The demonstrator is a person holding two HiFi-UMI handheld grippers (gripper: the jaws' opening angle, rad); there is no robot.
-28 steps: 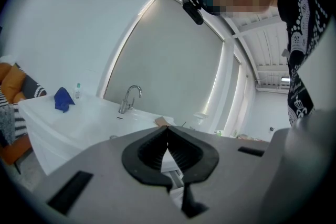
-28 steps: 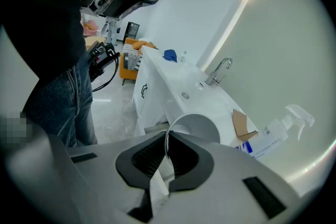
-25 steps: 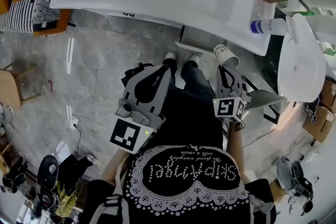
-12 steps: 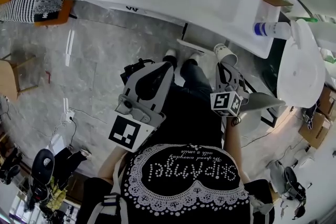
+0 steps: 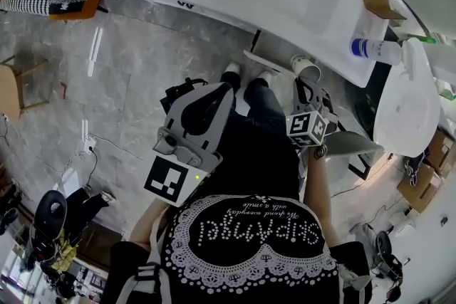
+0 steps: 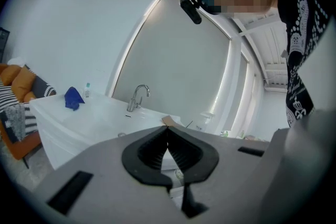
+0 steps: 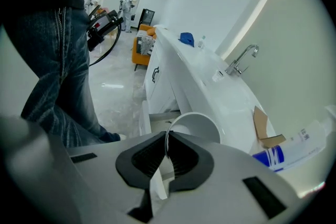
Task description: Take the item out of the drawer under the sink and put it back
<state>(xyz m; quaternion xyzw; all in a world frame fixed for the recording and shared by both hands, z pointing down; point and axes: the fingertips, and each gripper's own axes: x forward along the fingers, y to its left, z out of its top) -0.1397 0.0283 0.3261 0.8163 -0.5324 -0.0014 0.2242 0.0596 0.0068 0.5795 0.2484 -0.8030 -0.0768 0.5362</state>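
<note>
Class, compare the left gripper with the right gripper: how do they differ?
The right gripper is shut on a white cup; the left gripper is shut and empty. The right gripper is near the open drawer; the left gripper is farther from it. Both bear a marker cube.

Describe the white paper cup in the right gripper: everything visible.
The white paper cup is plain, thin-walled and tapered, and looks empty. The right gripper is shut on its wall at the rim, one jaw inside and one outside. The cup is tilted in the air in front of the white sink cabinet. Nothing else touches it.
</note>
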